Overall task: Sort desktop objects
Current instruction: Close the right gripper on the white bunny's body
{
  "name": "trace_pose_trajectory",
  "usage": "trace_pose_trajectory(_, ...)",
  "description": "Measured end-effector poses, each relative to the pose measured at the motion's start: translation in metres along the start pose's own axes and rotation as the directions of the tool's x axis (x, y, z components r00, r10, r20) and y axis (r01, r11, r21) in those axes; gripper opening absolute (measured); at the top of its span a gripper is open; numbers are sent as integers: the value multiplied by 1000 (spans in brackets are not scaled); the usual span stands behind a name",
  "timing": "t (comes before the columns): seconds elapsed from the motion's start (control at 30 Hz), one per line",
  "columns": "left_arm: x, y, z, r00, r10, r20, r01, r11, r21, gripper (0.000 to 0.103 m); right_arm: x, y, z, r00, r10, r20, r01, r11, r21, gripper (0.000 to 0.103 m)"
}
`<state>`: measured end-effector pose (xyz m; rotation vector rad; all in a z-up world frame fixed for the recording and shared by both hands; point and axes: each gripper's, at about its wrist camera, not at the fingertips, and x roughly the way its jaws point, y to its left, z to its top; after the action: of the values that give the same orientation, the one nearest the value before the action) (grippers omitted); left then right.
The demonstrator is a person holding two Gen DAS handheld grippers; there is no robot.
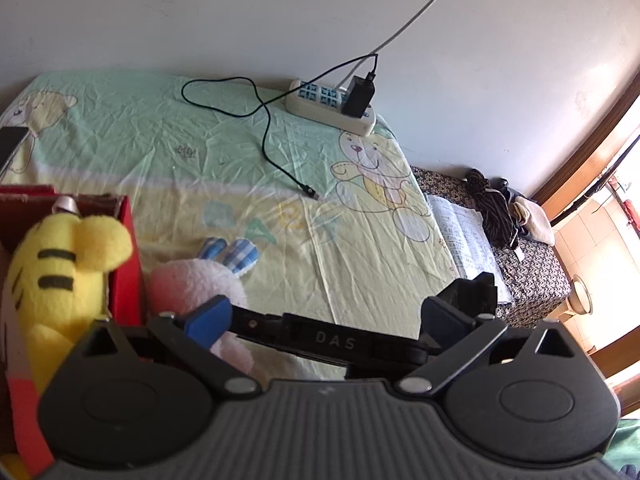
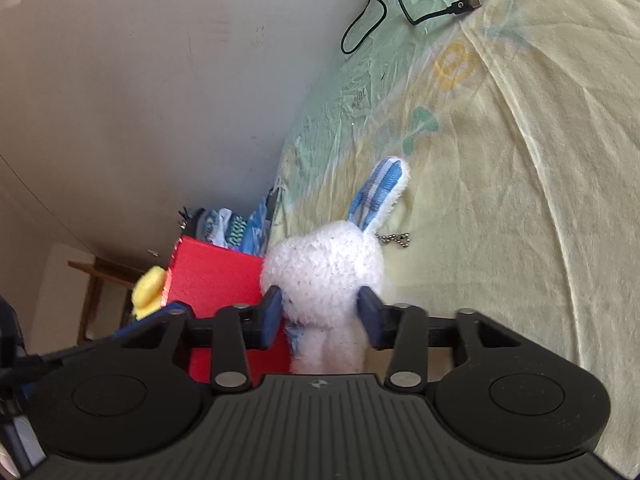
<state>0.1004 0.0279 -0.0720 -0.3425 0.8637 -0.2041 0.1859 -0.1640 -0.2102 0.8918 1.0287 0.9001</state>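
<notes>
The plush rabbit [image 2: 324, 268] lies on the bedsheet [image 2: 500, 200], touching the outer wall of the red box [image 2: 216, 276], which sits toward the sheet's wall-side edge. The right gripper [image 2: 320, 312] has its blue pads against either side of the rabbit's head — closed on it, by the look of the pile pressed at the pads. The left gripper [image 1: 324, 316] stands wide apart and holds nothing.

Judged handling: light, soft, compressible, not fragile; the fluffy pile may slip under a weak pinch. The rounded head is the soundest hold (the checked ears are too floppy, and the small bead chain beside them could snag). A yellow striped plush [image 1: 60, 272] already occupies the box — room beside it looks limited.
</notes>
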Motion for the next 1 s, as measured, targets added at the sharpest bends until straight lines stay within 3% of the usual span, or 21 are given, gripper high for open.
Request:
trace_pose_trajectory(0.17,-6,1,-9,1000,-16,3,16,999,-28,101,-50,-13,5,994,-53,97,52,999,9,28)
trace_pose_trajectory(0.3,4,-10,-19,1000,1,-20,-1,1000,12,101,-83,-15,5,992,-116,59,118,992,-38,25)
trace_pose_trajectory(0.37,17,-15,-24,999,7,-54,-5,1000,25,101,-96,-19,3,991,-129,46,130,991,-27,5)
trace_pose_trajectory(0.4,24,-19,-27,998,13,-64,-10,999,44,101,-102,-23,2,987,-151,47,152,988,-21,4)
trace_pose_trajectory(0.5,47,-22,-34,995,41,-96,-35,997,65,101,-112,-29,0,977,-199,80,200,980,-9,10)
trace_pose_trajectory(0.57,62,-19,-34,992,61,-114,-54,997,63,99,-120,-33,-1,979,-175,106,173,985,29,20)
trace_pose_trajectory(0.67,81,-12,-29,986,100,-129,-94,994,52,98,-118,-28,2,982,-141,123,139,990,26,25)
trace_pose_trajectory(0.73,85,-3,-24,987,103,-122,-102,995,18,98,-110,-25,4,979,-155,130,156,988,3,27)
trace_pose_trajectory(0.9,84,15,-18,987,93,-128,-96,995,-20,98,-91,-30,18,986,-113,124,107,993,53,30)
trace_pose_trajectory(1.0,80,18,-26,986,98,-136,-101,995,-16,98,-89,-41,30,986,-73,148,53,990,133,41)
